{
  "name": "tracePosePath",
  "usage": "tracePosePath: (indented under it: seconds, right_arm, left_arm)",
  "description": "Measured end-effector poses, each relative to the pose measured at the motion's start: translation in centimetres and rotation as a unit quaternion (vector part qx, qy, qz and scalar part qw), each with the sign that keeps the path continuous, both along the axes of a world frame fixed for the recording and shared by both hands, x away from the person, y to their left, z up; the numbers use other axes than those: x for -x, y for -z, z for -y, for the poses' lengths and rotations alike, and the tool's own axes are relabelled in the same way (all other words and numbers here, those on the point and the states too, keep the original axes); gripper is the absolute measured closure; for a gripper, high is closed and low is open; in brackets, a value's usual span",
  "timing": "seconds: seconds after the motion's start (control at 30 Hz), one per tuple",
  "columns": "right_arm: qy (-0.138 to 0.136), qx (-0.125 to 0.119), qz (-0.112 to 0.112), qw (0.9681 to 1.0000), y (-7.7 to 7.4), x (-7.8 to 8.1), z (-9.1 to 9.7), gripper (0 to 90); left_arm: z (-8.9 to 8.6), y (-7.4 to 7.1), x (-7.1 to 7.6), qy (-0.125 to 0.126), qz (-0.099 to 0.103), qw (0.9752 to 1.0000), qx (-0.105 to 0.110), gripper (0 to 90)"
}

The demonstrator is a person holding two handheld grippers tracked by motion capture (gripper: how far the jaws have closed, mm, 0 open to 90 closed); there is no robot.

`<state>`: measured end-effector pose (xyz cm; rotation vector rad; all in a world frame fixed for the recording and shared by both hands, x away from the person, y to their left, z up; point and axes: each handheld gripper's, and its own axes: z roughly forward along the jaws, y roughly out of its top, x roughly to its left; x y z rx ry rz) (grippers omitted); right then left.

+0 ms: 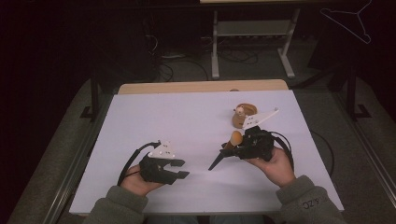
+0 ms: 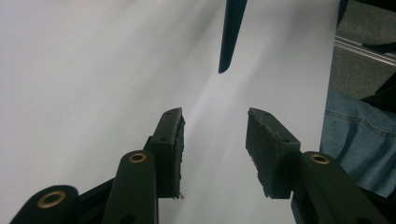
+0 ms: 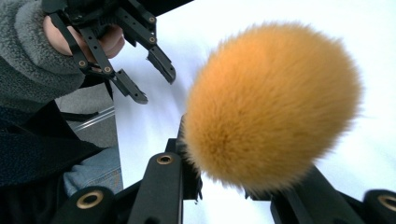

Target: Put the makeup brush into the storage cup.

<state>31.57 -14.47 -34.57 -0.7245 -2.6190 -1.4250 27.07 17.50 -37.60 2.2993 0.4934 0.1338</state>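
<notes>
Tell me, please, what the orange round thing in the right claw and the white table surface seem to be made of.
The orange round ball looks like soft synthetic fur or plush: fine hairs blur its outline in the right gripper view. What lies inside cannot be told. The white table surface looks like smooth matte paper or laminate: even, flat, with only a soft sheen; which one is unclear.

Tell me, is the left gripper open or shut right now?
Open: the left gripper shows a clear gap between its two pads, with nothing held over the white table.

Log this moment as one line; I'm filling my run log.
left gripper: open, empty | right gripper: shut on orange fluffy ball | brown toy: on white table
</notes>
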Motion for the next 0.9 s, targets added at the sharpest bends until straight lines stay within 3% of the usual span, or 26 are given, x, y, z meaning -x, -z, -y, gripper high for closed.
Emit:
tracePosePath:
  seconds: [0.47,0.9]
  right_arm:
    - [0.028,0.008,-0.002,0.9996,-0.9,-1.0,1.3,70.6]
    - [0.049,0.021,0.004,0.9985,-2.5,-2.3,2.0,70.6]
  left_arm:
    - [-2.6,0.8,0.0,-0.039,0.000,0.9992,0.014,50.4]
    - [-3.1,1.2,0.0,-0.056,0.010,0.9982,0.016,46.2]
